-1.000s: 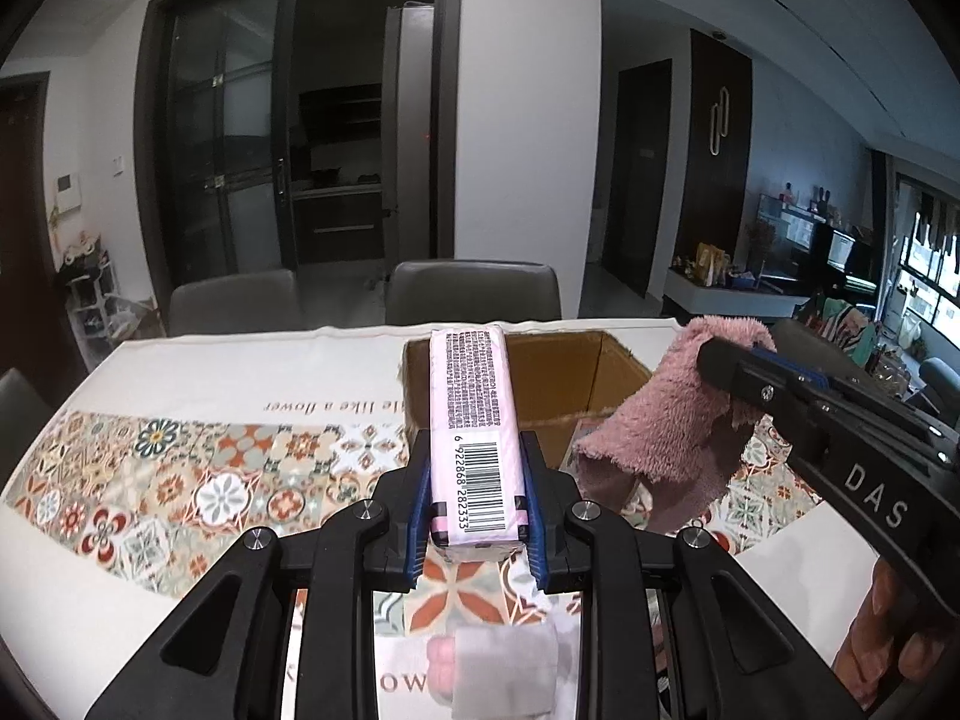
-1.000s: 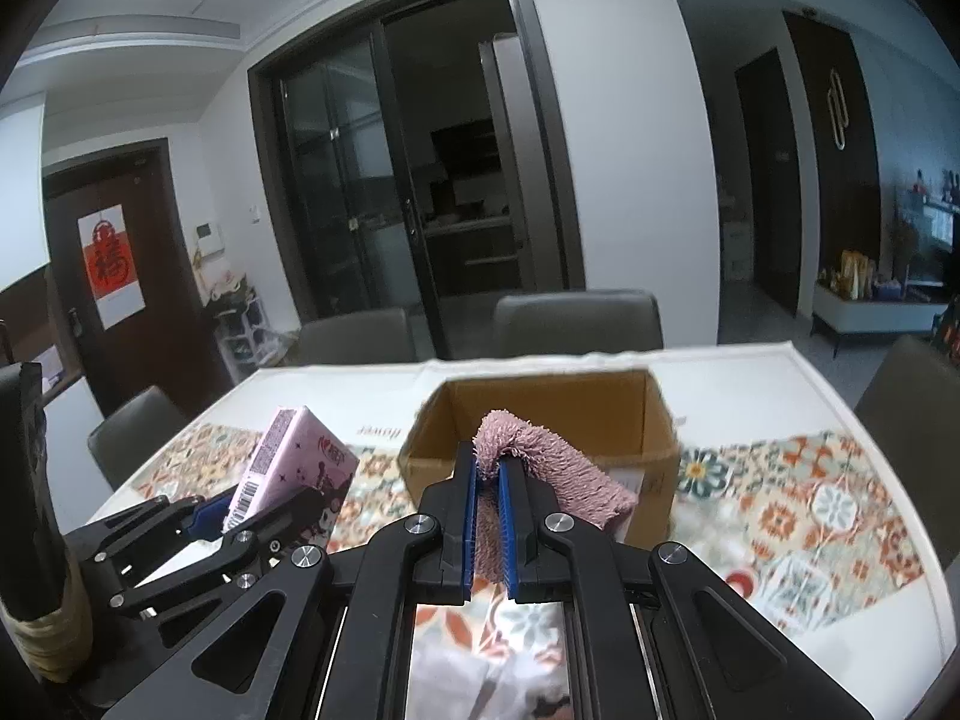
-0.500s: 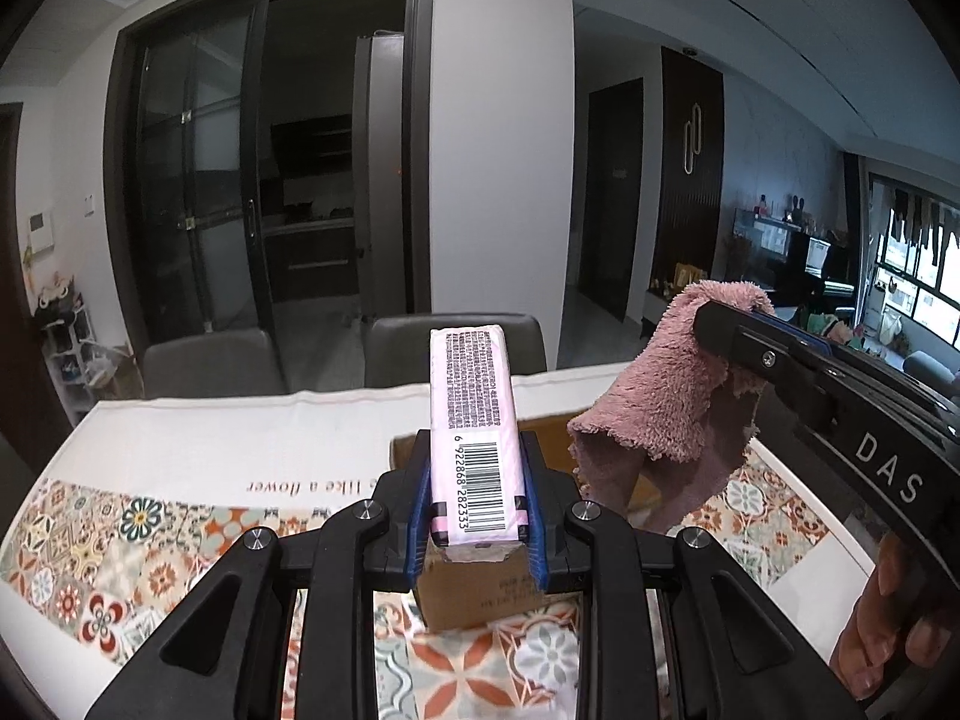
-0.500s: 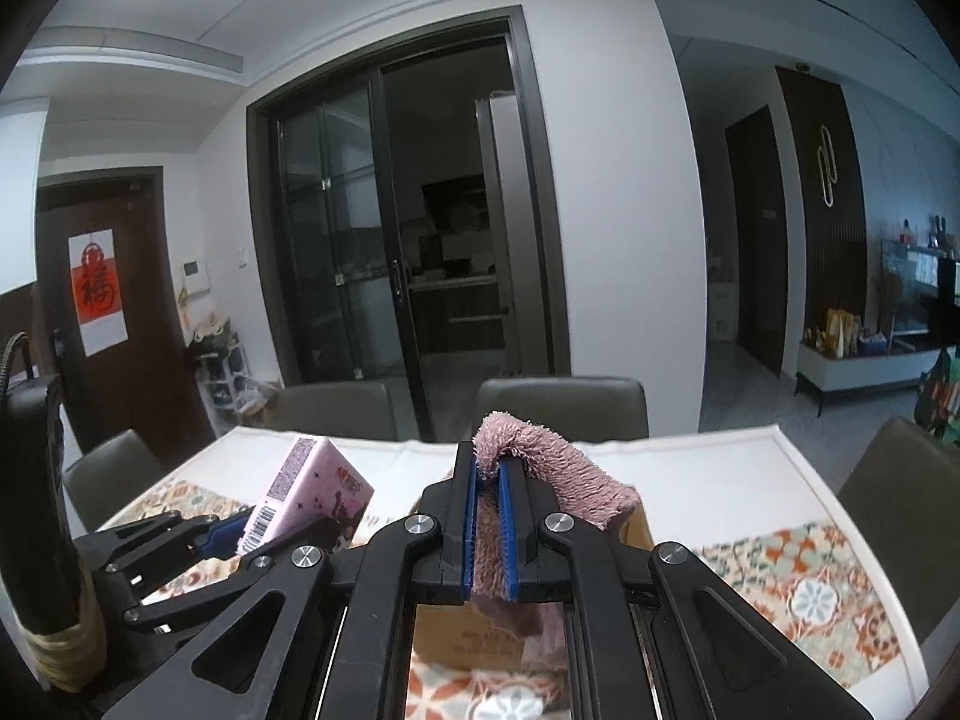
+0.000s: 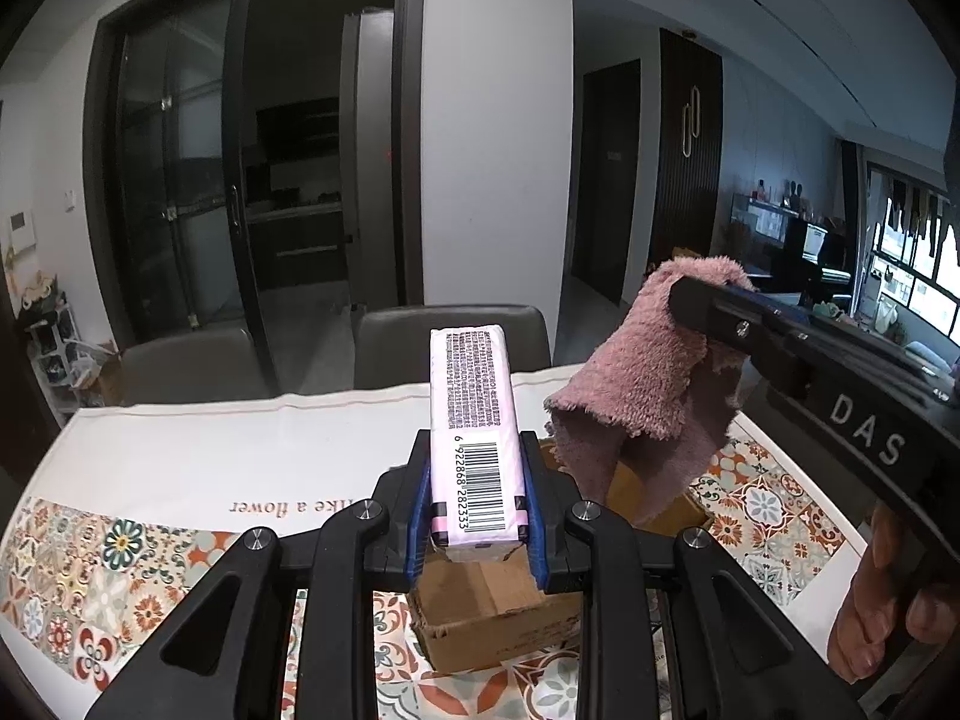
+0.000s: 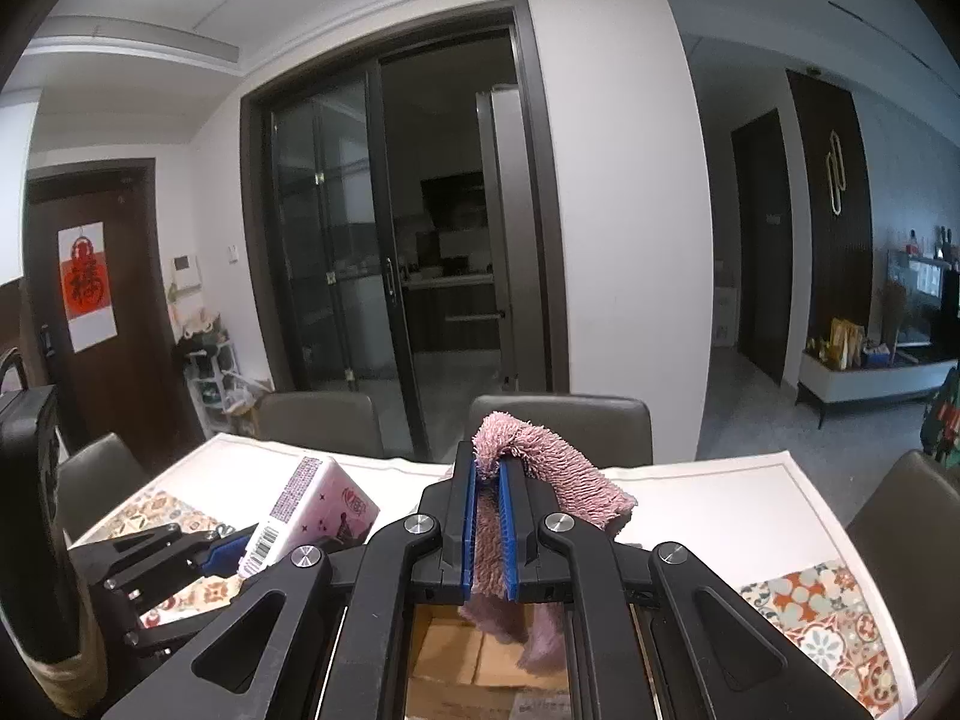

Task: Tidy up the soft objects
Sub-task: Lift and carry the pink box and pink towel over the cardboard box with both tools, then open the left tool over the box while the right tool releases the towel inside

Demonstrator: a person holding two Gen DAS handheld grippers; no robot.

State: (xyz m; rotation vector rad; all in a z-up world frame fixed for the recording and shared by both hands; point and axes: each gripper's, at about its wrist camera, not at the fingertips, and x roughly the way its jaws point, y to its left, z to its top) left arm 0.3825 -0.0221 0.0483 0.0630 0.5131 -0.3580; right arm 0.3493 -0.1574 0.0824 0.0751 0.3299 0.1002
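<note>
My left gripper (image 5: 474, 480) is shut on a pink tissue pack (image 5: 474, 420) with a barcode and holds it above the near edge of an open cardboard box (image 5: 492, 612). The pack also shows in the right wrist view (image 6: 312, 510). My right gripper (image 6: 487, 498) is shut on a fluffy pink towel (image 6: 540, 468), which hangs down over the box's open inside (image 6: 474, 654). In the left wrist view the towel (image 5: 648, 378) dangles from the right gripper just right of the pack.
The box stands on a table with a white and patterned tile cloth (image 5: 180, 480). Grey chairs (image 5: 450, 336) line the far side, one more at the right (image 6: 906, 528). Dark glass sliding doors (image 6: 390, 240) are behind.
Both grippers have moved forward and up over the box with their loads. The box now lies under the fingers instead of ahead of them.
</note>
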